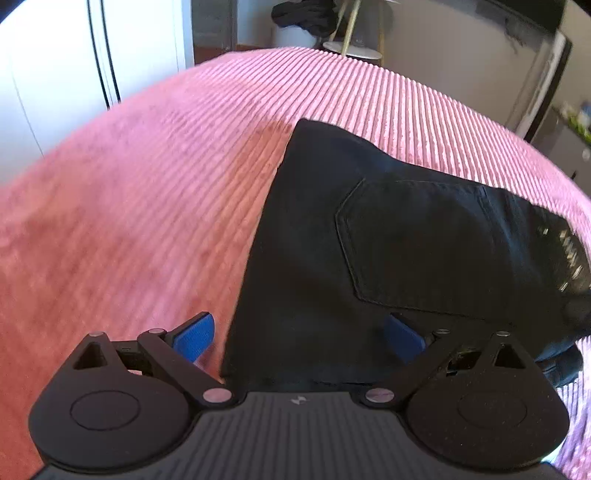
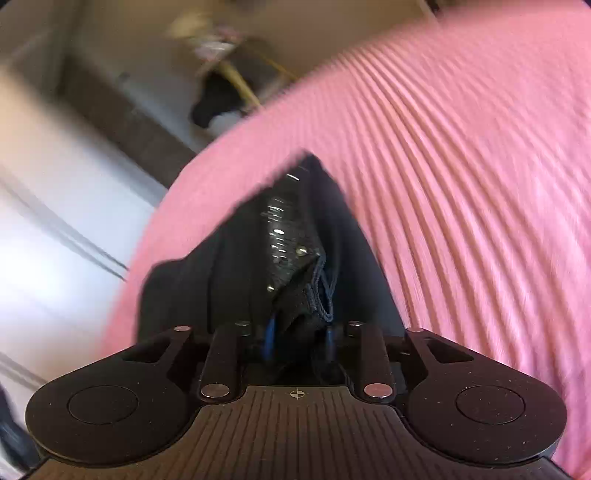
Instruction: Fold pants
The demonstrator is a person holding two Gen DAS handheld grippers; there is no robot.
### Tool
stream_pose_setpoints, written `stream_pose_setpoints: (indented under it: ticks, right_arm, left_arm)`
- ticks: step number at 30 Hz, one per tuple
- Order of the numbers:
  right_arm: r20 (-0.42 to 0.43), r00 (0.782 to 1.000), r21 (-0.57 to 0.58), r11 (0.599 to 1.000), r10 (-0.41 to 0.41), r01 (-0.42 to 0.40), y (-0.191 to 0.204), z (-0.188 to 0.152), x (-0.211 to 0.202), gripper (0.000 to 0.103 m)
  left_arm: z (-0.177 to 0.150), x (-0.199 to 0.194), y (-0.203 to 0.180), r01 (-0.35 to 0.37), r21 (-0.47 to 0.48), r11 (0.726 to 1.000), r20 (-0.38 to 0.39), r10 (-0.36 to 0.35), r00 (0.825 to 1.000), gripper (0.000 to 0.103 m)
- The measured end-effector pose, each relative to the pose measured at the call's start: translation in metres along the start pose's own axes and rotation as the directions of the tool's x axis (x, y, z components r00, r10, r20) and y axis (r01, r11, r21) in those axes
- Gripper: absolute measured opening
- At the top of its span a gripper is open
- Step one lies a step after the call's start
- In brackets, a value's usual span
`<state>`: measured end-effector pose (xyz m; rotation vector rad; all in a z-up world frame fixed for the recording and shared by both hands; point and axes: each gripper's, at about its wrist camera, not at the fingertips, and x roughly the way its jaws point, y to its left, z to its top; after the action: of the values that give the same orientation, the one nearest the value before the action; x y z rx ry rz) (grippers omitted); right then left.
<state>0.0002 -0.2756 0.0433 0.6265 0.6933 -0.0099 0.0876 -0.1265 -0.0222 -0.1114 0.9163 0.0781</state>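
Note:
Black pants (image 1: 369, 258) lie folded on a pink ribbed bedspread (image 1: 129, 221), back pocket up, waistband with shiny studs at the right. My left gripper (image 1: 299, 338) is open, hovering over the near edge of the pants, blue pads (image 1: 194, 338) spread wide. In the right wrist view my right gripper (image 2: 299, 339) is shut on the black pants (image 2: 236, 280) at the waistband, a bunch of fabric pinched between its jaws. The studded strip (image 2: 280, 229) runs away from it.
The pink bedspread (image 2: 480, 221) covers the whole bed. White wardrobe doors (image 1: 74, 55) stand at the left. A dark garment (image 1: 306, 16) hangs on a wooden stand behind the bed. A dark-framed object (image 1: 546, 74) leans at the back right.

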Motion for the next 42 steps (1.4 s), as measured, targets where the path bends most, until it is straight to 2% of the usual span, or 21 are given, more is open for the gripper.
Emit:
stream_pose_setpoints:
  ticks: [2, 4, 8, 11, 14, 15, 16, 17, 19, 21, 22, 24, 26, 27, 29, 32, 33, 34, 36, 40, 42]
  right_arm:
    - [0.039, 0.999, 0.002, 1.0, 0.012, -0.012, 0.005, 0.006, -0.01, 0.02]
    - [0.052, 0.998, -0.014, 1.0, -0.026, 0.027, 0.005, 0.008, -0.011, 0.019]
    - [-0.008, 0.992, -0.091, 0.988, -0.129, 0.128, -0.002, -0.009, 0.01, 0.02]
    - [-0.032, 0.994, -0.02, 0.994, -0.105, 0.105, -0.02, -0.015, 0.018, 0.027]
    - [-0.063, 0.997, 0.08, 0.995, -0.051, 0.056, -0.034, -0.005, 0.008, 0.038]
    - [-0.055, 0.997, 0.09, 0.994, -0.059, 0.064, -0.036, -0.002, 0.002, 0.04]
    - [-0.041, 0.997, 0.094, 0.993, -0.067, 0.071, -0.038, 0.001, -0.004, 0.044]
    - [-0.029, 0.996, 0.1, 0.991, -0.086, 0.089, -0.043, 0.003, -0.01, 0.056]
    - [-0.018, 0.997, 0.123, 0.989, -0.078, 0.08, -0.05, 0.006, -0.018, 0.062]
    - [-0.057, 0.998, 0.172, 0.985, 0.008, 0.002, -0.062, 0.011, -0.015, 0.073]
    - [-0.095, 0.995, 0.192, 0.981, 0.045, -0.026, -0.066, 0.015, -0.008, 0.077]
    - [-0.145, 0.986, 0.186, 0.981, 0.083, -0.055, -0.071, 0.021, 0.004, 0.079]
    - [-0.183, 0.979, 0.214, 0.976, 0.084, -0.044, -0.076, 0.028, 0.024, 0.08]
    - [-0.2, 0.975, 0.228, 0.973, 0.092, -0.045, -0.081, 0.031, 0.033, 0.081]
    - [-0.203, 0.967, 0.253, 0.962, 0.156, -0.102, -0.089, 0.039, 0.046, 0.083]
    - [-0.195, 0.941, 0.367, 0.91, 0.276, -0.191, -0.102, 0.047, 0.063, 0.079]
    - [-0.196, 0.938, 0.381, 0.903, 0.287, -0.197, -0.104, 0.048, 0.068, 0.073]
    - [-0.203, 0.935, 0.377, 0.904, 0.292, -0.201, -0.105, 0.049, 0.072, 0.072]
    - [-0.217, 0.928, 0.361, 0.908, 0.303, -0.212, -0.106, 0.051, 0.074, 0.071]
    - [-0.223, 0.927, 0.33, 0.918, 0.3, -0.218, -0.1, 0.053, 0.084, 0.067]
    - [-0.224, 0.933, 0.307, 0.929, 0.283, -0.208, -0.086, 0.054, 0.095, 0.054]
  left_arm:
    - [0.003, -0.003, -0.004, -0.018, 0.029, 0.999, 0.018, 0.018, 1.0, 0.099]
    - [0.006, -0.004, -0.007, -0.012, 0.04, 0.999, 0.028, 0.01, 1.0, 0.099]
    - [0.007, 0.004, -0.009, -0.021, 0.044, 0.999, 0.014, 0.021, 1.0, 0.099]
    - [0.005, 0.01, -0.007, -0.02, 0.049, 0.999, -0.002, 0.02, 1.0, 0.099]
    - [0.003, 0.016, 0.003, -0.022, 0.053, 0.998, -0.011, 0.022, 1.0, 0.099]
    - [0.004, 0.018, 0.008, -0.019, 0.045, 0.999, -0.015, 0.02, 1.0, 0.099]
    - [0.005, 0.021, 0.014, -0.003, 0.029, 1.0, -0.024, 0.004, 1.0, 0.099]
    - [0.006, 0.022, 0.019, 0.023, 0.012, 1.0, -0.031, -0.023, 0.999, 0.099]
    - [0.011, 0.03, 0.032, 0.106, -0.037, 0.994, -0.056, -0.108, 0.993, 0.099]
    - [0.018, 0.045, 0.046, 0.221, -0.093, 0.971, -0.092, -0.23, 0.969, 0.099]
    - [0.022, 0.054, 0.051, 0.247, -0.12, 0.961, -0.114, -0.261, 0.959, 0.099]
    - [0.029, 0.067, 0.056, 0.274, -0.139, 0.952, -0.131, -0.292, 0.948, 0.099]
    - [0.039, 0.077, 0.058, 0.32, -0.135, 0.938, -0.127, -0.336, 0.933, 0.099]
    - [0.046, 0.084, 0.059, 0.349, -0.133, 0.927, -0.141, -0.367, 0.92, 0.099]
    - [0.053, 0.096, 0.057, 0.375, -0.139, 0.916, -0.167, -0.395, 0.903, 0.099]
    - [0.067, 0.11, 0.051, 0.424, -0.122, 0.897, -0.186, -0.441, 0.878, 0.099]
    - [0.071, 0.113, 0.05, 0.447, -0.118, 0.887, -0.184, -0.462, 0.868, 0.099]
    - [0.075, 0.117, 0.049, 0.462, -0.119, 0.879, -0.188, -0.477, 0.859, 0.099]
    - [0.08, 0.121, 0.05, 0.47, -0.128, 0.873, -0.196, -0.487, 0.851, 0.099]
    - [0.075, 0.127, 0.061, 0.524, -0.173, 0.834, -0.145, -0.548, 0.824, 0.099]
    - [0.072, 0.127, 0.064, 0.542, -0.211, 0.814, -0.104, -0.57, 0.815, 0.099]
